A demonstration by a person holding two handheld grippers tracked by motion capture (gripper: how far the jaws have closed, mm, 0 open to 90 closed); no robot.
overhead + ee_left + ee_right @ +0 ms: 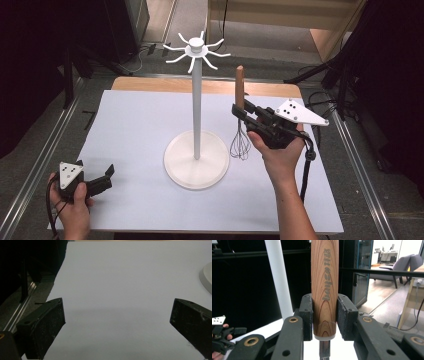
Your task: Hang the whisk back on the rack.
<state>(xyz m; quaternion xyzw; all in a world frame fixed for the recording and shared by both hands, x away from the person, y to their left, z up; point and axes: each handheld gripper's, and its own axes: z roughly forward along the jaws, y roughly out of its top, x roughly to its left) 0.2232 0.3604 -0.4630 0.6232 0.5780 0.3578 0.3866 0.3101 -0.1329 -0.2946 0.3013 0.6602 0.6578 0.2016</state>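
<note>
The right hand-held gripper (243, 113) is clamped on the wooden handle of a whisk (240, 125), which hangs upright over the table's right half, just beside the round base of the white hook stand (196, 125). In the right gripper view the pads (306, 315) press the handle (325, 287) from both sides near its lower end, just above the metal collar where the wires start. The wire cage (240, 145) dangles below, close over the table (140, 130); whether it touches cannot be told.

The whisk looks light. Its handle is stiff, smooth, varnished-looking wood, so it could slide or swing between the pads if tipped quickly. The thin, springy wires would bend or snag, so they are a poor place to grip. Holding low on the handle keeps the top end free, likely for the hooks (196, 50) on the stand.

The left hand-held gripper (102, 181) sits near the table's near left corner, jaws spread wide with nothing between them; its pads (47, 322) frame bare table.
</note>
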